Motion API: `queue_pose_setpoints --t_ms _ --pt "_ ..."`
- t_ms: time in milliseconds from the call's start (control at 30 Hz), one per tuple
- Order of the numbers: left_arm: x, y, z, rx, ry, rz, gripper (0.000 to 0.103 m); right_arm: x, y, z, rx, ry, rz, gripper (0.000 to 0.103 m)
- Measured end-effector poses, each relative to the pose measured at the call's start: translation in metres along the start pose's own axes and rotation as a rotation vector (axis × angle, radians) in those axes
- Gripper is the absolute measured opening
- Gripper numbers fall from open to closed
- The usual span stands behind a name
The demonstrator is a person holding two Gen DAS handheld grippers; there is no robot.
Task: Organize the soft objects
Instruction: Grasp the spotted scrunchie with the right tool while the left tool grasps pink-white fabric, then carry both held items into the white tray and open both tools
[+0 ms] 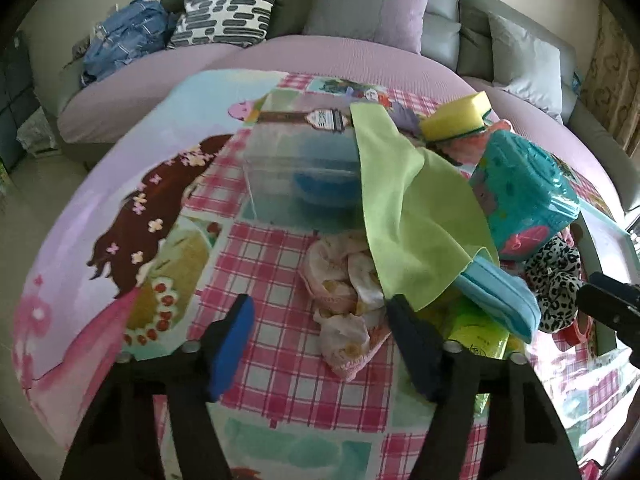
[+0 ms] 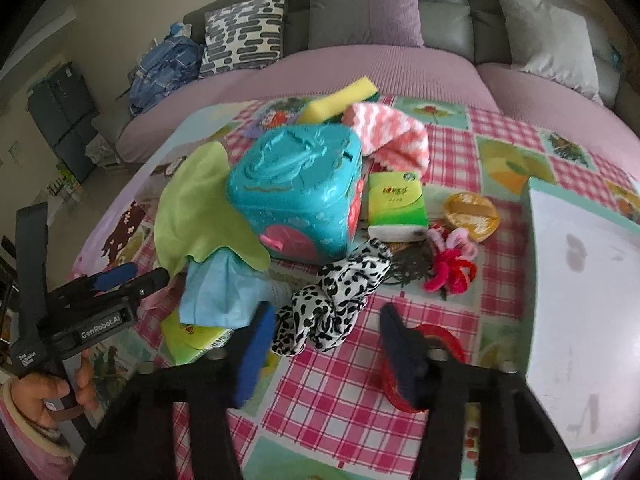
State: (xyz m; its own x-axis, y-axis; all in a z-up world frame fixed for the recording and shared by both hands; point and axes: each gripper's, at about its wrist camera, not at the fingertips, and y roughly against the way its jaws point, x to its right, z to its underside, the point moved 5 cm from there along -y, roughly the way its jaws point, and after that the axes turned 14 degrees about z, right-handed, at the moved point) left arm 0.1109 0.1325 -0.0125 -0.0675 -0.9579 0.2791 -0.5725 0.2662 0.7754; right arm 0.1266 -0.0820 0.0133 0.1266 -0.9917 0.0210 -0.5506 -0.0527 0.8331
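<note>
My left gripper [image 1: 322, 322] is open over the checked tablecloth [image 1: 280, 360]. A crumpled cream and pink cloth [image 1: 340, 292] lies just ahead between its fingertips, untouched by the pads. Beside it a green cloth [image 1: 416, 216] drapes over a light blue pouch [image 1: 500, 296]. My right gripper [image 2: 326, 322] is open too, and a leopard-print scrunchie [image 2: 332, 300] sits between its tips without being squeezed. A pink zigzag cloth [image 2: 392, 136] and a yellow sponge [image 2: 340, 100] lie at the far side of the pile. The left gripper [image 2: 132, 276] shows at the left of the right wrist view.
A teal plastic toy box [image 2: 296, 192] stands mid-pile, with a green tissue pack [image 2: 394, 204], pink hair ties [image 2: 452, 264], a red ring [image 2: 440, 336] and a round yellow item [image 2: 472, 212] nearby. A clear box [image 1: 300, 168] stands behind; a white tray [image 2: 580, 280] is right. A sofa [image 1: 360, 56] lies beyond.
</note>
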Motion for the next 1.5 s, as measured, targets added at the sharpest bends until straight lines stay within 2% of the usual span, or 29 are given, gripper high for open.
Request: queue_pose_setpoints --t_ms 100,167,333,433,567,767,1133,1333,1500 --pt "0.000 -0.005 0.001 -0.007 0.014 0.041 0.046 -0.001 -0.008 0.004 -0.017 -0.008 -0.013 0.033" --pt "0.000 -0.009 0.002 -0.014 0.023 0.077 0.035 -0.003 -0.011 0.007 -0.024 -0.008 -0.019 0.032" --pt "0.002 -0.014 0.004 -0.017 0.011 0.108 0.024 -0.005 -0.014 0.009 -0.024 -0.004 -0.025 0.028" --pt "0.004 -0.016 0.004 -0.023 0.013 0.121 0.016 -0.005 -0.013 0.011 -0.023 -0.008 -0.033 0.021" --pt "0.005 -0.012 0.003 -0.018 0.037 0.147 0.013 -0.004 -0.008 0.010 -0.006 -0.018 -0.043 0.016" --pt "-0.001 0.004 0.009 -0.002 0.056 0.133 0.012 0.001 0.003 0.009 0.012 -0.037 -0.058 0.014" --pt "-0.013 0.026 0.013 0.012 0.093 0.059 0.011 0.011 0.030 0.010 0.063 -0.071 -0.062 0.014" --pt "-0.010 0.069 -0.009 0.123 0.074 -0.001 0.011 0.024 0.058 0.003 0.131 -0.096 -0.058 0.014" --pt "0.025 0.107 -0.036 0.222 -0.010 0.019 0.011 0.050 0.080 -0.001 0.179 -0.152 -0.032 0.014"
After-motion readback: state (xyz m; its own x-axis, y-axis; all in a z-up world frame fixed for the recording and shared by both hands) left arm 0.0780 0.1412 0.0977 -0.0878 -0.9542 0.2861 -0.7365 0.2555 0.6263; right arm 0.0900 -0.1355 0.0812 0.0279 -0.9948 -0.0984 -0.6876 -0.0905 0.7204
